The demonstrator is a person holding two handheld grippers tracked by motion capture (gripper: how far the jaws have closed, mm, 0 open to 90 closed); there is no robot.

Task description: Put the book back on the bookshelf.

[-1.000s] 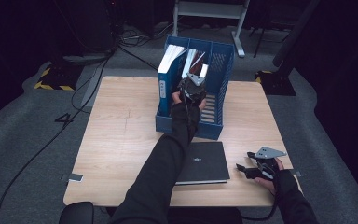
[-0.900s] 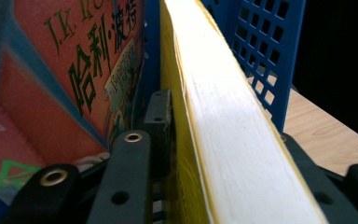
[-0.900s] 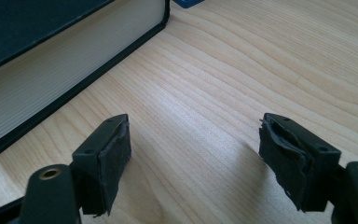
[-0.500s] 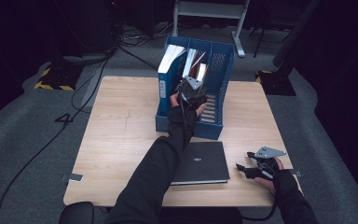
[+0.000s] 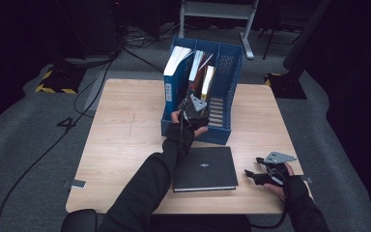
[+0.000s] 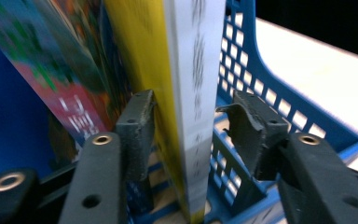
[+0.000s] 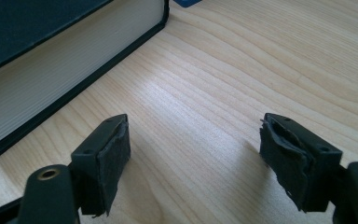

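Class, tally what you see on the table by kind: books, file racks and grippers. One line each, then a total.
Books: 4 (three upright in the rack, black book lying flat)
Blue file rack: 1
Grippers: 2, left gripper and right gripper
Total: 7
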